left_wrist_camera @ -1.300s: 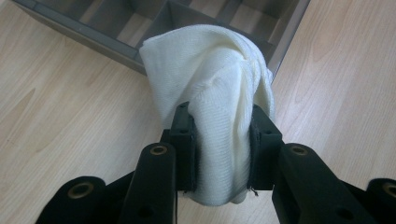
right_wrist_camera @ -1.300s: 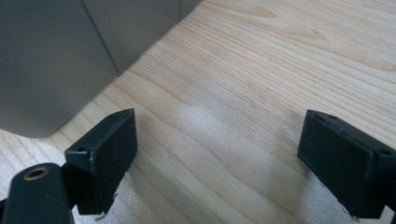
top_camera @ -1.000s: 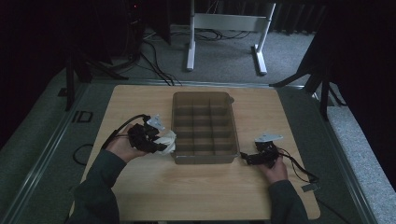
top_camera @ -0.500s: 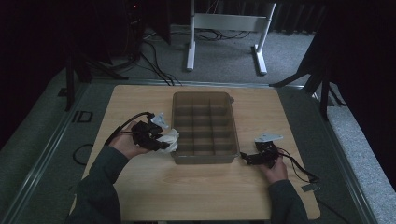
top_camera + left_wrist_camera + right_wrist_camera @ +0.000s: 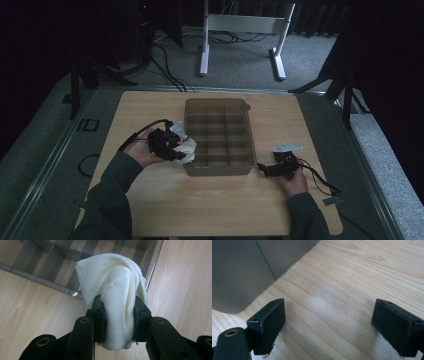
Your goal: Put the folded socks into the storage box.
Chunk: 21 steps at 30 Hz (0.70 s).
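Two grippers were at work, and in the high view we saw the left gripper just off the left wall of the tray, carrying a white cloth that bulged ahead of it toward that wall. We judged it was held there, lifted clear of the table, so the cloth could go over the rim into one of the compartments just beyond the gripper. The right gripper rested low on the wood, with the tray's near right corner just ahead of it, apparently parked out of the way.

In the left gripper view, the jaws were clamped on the cloth at its lower, narrower part, with the bunched bulk standing up above them. The pinch low down looked meant to keep the wad compact. The tray lay just past the cloth, its dividers showing to the upper left.

In the right gripper view, the jaws stood wide apart with nothing between them but bare table. The tray's grey wall rose ahead and to the left.

We could read no brand, label or writing in any of the views.
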### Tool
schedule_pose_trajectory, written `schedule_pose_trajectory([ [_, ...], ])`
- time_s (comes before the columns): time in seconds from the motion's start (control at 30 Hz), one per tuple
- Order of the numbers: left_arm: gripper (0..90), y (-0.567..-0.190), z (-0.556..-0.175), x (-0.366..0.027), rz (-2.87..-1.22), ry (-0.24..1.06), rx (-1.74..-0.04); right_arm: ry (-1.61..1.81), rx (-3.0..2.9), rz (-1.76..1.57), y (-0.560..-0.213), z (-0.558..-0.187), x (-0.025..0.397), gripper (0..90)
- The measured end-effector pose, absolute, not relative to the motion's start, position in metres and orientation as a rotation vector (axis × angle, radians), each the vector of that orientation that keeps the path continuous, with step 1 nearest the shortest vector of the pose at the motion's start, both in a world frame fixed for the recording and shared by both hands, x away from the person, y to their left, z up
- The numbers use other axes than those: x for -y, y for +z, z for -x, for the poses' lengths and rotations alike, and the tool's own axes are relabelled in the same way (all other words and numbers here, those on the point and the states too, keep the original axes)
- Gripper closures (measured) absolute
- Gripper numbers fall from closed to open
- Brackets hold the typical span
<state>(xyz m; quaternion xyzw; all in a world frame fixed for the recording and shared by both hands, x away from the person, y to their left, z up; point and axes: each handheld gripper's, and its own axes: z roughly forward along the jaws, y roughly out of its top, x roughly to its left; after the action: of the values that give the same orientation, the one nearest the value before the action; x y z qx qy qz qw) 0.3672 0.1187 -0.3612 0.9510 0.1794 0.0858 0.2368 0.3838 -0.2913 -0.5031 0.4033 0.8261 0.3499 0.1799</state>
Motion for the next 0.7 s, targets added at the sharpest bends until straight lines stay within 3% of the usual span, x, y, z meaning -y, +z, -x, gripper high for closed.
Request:
schedule_pose_trajectory([
  [0.7, 69.3, -0.374, -0.377, -0.101, -2.641, 0.217, -0.431, 0.989, -2.334, -1.140, -0.503, -0.384, 0.291, 11.5],
])
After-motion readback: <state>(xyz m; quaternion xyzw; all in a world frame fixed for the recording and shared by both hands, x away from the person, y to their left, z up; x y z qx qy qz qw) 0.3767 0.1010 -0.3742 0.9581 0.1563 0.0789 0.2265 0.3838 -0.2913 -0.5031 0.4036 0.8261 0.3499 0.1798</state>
